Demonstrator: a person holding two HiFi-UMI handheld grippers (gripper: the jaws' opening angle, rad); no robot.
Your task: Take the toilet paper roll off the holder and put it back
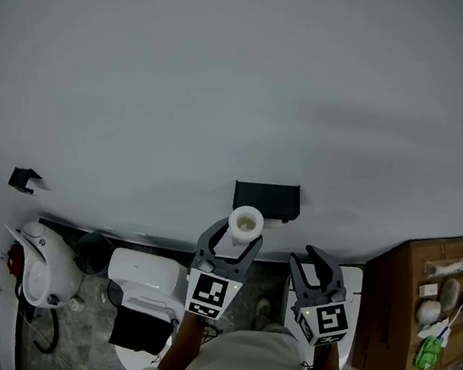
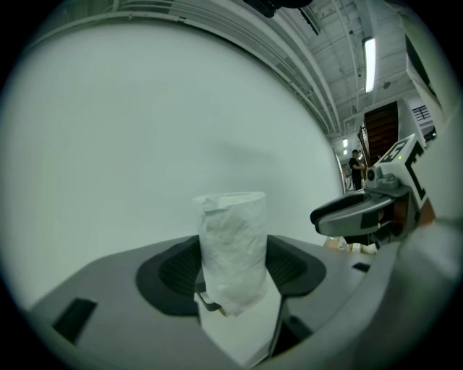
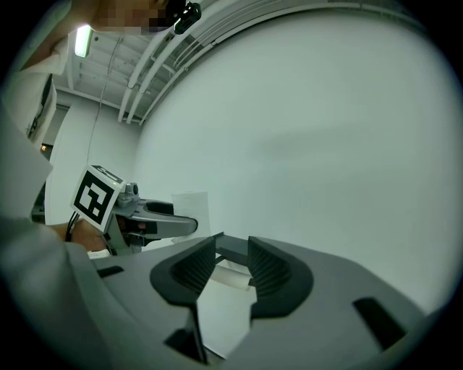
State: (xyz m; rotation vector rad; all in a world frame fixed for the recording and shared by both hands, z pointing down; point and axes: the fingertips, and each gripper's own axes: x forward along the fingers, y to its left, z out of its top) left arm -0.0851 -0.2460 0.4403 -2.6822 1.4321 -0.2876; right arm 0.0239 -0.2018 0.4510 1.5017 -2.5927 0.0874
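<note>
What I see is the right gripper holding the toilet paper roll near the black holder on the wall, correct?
No: it is the left gripper holding the toilet paper roll, as the left gripper view shows; the right gripper is open. The roll is indeed near the black holder.

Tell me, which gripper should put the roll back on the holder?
Left. The left gripper clamps the toilet paper roll close beside the black holder; the right gripper is open and empty.
</note>
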